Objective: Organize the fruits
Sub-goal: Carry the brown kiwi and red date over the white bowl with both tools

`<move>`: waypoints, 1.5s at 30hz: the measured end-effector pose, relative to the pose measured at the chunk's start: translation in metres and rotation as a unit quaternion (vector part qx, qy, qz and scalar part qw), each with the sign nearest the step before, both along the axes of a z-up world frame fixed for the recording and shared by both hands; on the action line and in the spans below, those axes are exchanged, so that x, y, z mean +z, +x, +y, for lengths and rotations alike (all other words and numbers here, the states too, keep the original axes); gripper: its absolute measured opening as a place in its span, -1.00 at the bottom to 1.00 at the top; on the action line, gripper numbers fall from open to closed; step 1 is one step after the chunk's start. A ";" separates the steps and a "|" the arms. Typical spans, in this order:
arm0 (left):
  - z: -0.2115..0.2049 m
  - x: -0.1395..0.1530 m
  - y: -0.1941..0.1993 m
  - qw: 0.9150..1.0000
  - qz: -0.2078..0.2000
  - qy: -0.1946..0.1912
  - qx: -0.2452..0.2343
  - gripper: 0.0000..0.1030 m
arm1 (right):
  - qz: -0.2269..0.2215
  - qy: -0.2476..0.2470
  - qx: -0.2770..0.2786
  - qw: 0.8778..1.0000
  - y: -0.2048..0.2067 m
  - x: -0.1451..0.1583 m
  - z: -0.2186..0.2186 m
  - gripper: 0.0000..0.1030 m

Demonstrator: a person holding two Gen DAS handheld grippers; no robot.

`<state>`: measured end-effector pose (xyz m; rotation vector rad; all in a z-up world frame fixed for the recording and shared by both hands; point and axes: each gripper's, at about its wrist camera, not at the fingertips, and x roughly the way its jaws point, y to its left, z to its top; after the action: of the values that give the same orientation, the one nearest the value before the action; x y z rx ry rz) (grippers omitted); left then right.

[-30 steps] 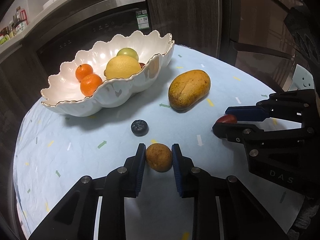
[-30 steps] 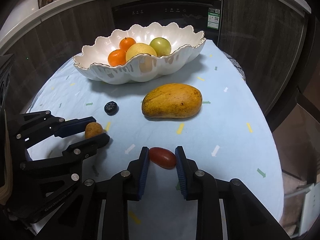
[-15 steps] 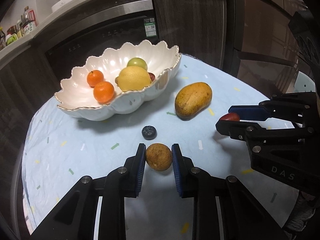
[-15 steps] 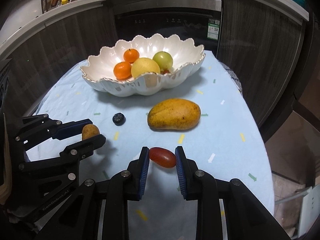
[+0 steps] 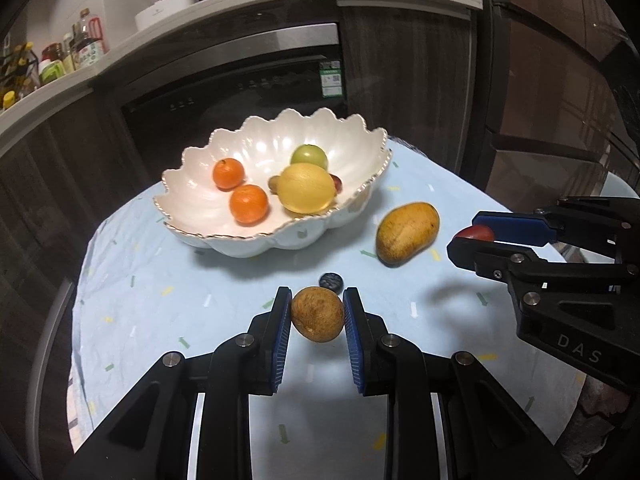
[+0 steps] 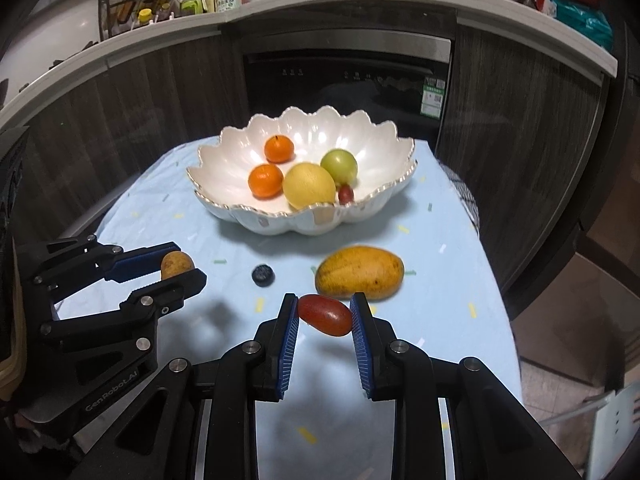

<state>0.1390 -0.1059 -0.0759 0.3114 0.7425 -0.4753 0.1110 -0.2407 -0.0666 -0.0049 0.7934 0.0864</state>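
The left gripper point(image 5: 317, 314) holds a round brown fruit point(image 5: 317, 313) between its blue fingers point(image 5: 282, 322), pads pressed on both sides. The right gripper point(image 6: 325, 316) likewise clamps a red oblong fruit point(image 6: 325, 315) between its fingers point(image 6: 289, 330).

A second ago both fruits sat low, close to the table point(image 5: 160, 320). Now both are lifted clear of the blue cloth: each casts a blurred shadow on the cloth below it, and in both views the table looks smaller and farther off. The grip of each gripper is unchanged; the fingers stay narrow on their fruit.

The bowl point(image 5: 192, 204) has slid down toward the middle of both views, so its inside shows more fully: two oranges point(image 5: 248, 203), a lemon point(image 5: 307, 188), a green fruit point(image 5: 308, 156) and a small red fruit point(image 6: 345, 194) lie in it. More of the counter and its bottles shows above the oven.

The mango point(image 5: 407, 233) lies on the cloth, apart from the bowl, where it lay before. The small dark berry point(image 5: 331, 281) also stays put on the cloth; in the left view it now peeks out just behind the held brown fruit, whereas earlier it lay well clear of it. In the right view the red fruit overlaps the near edge of the mango point(image 6: 359, 273).
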 end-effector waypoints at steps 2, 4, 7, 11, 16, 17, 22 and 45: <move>0.002 0.004 0.000 1.000 -0.001 -0.003 0.004 -0.49 | -0.005 -0.001 0.001 1.000 0.000 0.005 0.002 -0.46; 0.005 0.009 0.001 1.000 -0.005 -0.007 0.011 -0.49 | -0.010 0.000 0.003 1.000 0.000 0.010 0.004 -0.46; 0.010 0.015 0.002 1.000 -0.007 -0.011 0.020 -0.49 | -0.018 -0.002 0.004 1.000 0.001 0.018 0.007 -0.46; 0.014 0.022 0.006 0.999 -0.006 -0.018 0.033 -0.49 | -0.026 -0.003 0.005 1.000 0.004 0.026 0.010 -0.46; 0.017 0.030 0.011 0.999 -0.011 -0.024 0.043 -0.49 | -0.034 -0.001 0.003 0.999 0.009 0.036 0.011 -0.46; 0.018 0.033 0.012 0.999 -0.012 -0.025 0.044 -0.49 | -0.035 -0.001 0.002 0.999 0.010 0.038 0.011 -0.46; 0.021 0.042 0.020 0.998 -0.020 -0.030 0.052 -0.49 | -0.042 0.001 0.001 0.999 0.016 0.047 0.012 -0.46; 0.030 0.064 0.081 0.995 -0.035 -0.045 0.084 -0.49 | -0.064 -0.004 0.001 0.998 0.073 0.069 0.013 -0.46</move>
<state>0.2198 -0.0758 -0.0114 0.1781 0.6709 -0.3369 0.1842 -0.2281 0.0026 -0.0183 0.6666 0.0841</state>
